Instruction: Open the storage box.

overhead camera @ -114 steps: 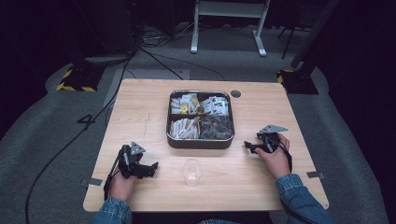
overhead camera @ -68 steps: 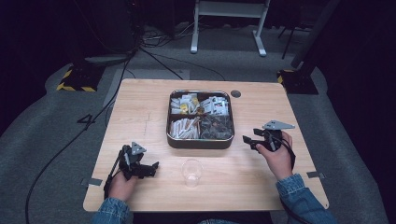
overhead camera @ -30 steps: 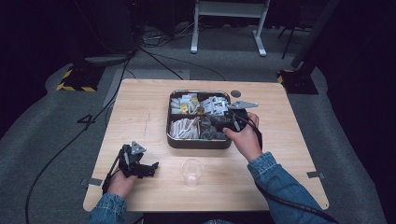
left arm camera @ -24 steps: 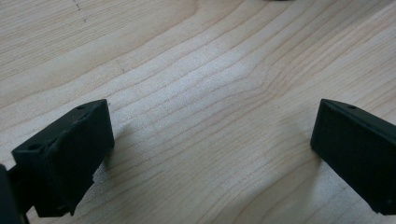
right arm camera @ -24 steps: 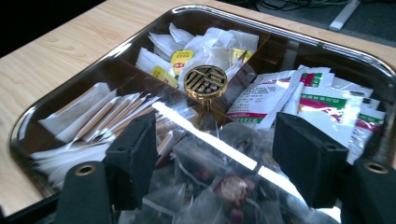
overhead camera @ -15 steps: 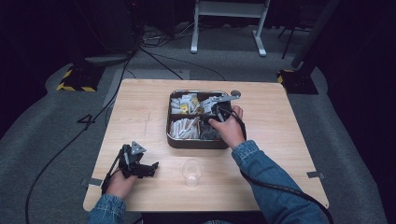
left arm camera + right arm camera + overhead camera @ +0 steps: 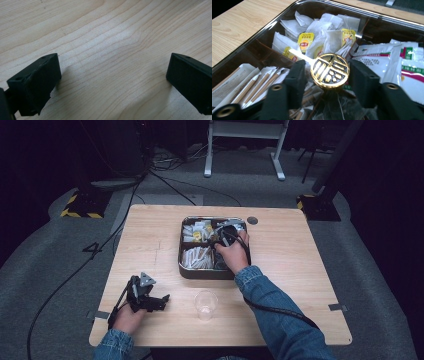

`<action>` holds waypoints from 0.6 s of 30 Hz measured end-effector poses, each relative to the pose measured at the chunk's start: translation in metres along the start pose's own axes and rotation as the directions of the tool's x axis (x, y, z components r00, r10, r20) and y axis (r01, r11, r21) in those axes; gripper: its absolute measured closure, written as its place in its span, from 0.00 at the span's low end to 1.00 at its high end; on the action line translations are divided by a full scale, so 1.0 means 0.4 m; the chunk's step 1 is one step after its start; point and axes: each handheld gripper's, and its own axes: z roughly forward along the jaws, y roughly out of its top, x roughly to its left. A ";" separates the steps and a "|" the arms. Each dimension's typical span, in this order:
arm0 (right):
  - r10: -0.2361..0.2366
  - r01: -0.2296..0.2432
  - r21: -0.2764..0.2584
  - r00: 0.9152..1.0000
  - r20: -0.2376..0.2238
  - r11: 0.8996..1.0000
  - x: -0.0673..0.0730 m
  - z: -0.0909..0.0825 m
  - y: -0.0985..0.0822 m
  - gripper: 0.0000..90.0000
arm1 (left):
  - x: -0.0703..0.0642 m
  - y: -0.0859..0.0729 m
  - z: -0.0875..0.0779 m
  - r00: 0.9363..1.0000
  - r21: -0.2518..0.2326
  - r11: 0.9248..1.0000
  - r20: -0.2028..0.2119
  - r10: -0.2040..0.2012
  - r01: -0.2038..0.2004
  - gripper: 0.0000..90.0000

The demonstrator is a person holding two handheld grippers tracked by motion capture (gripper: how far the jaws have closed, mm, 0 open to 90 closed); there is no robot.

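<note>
Gold-coloured and round, the knob [image 7: 330, 70] sits between the black jaws of the right gripper [image 7: 329, 75] — it appears to be the handle of a clear lid over the box [image 7: 182, 262], since reflections run across the sachets beneath it. The jaws have just been closing on it; the left jaw looks just beside the knob's edge and the right one almost so, though I cannot tell whether the pads press yet. In the high view the right gripper [image 7: 226, 236] hangs over the middle of the box, which stands at the centre of the table [image 7: 150, 235].

Under the lid lie tea bags [image 7: 317, 37] in the far compartment, wrapped stirrers [image 7: 259, 83] in the near one, and packets [image 7: 387, 57] to the right. A clear cup [image 7: 205, 304] stands near the table's front edge, apart from the box.

The left gripper [image 7: 150, 301] rests on the wood at the front left, jaws wide apart with nothing between them.

The step in hand seems to be gripping the knob to take the lid off. Next, I judge, the jaws must finish closing squarely on the knob's rim, then lift straight up — a tilted pull could let the smooth metal slip or drag the box.
</note>
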 end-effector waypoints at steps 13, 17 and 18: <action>0.000 0.000 0.001 1.000 0.006 1.000 -0.002 0.002 0.001 0.65 | 0.000 0.000 0.000 1.000 0.000 1.000 0.000 0.000 0.000 0.00; 0.002 -0.002 0.002 1.000 0.004 1.000 -0.003 0.002 0.001 0.65 | 0.000 0.000 0.000 1.000 0.000 1.000 0.000 0.000 0.000 0.00; 0.002 -0.002 0.002 1.000 0.004 1.000 -0.003 0.002 0.001 0.65 | 0.000 0.000 0.000 1.000 0.000 1.000 0.000 0.000 0.000 0.00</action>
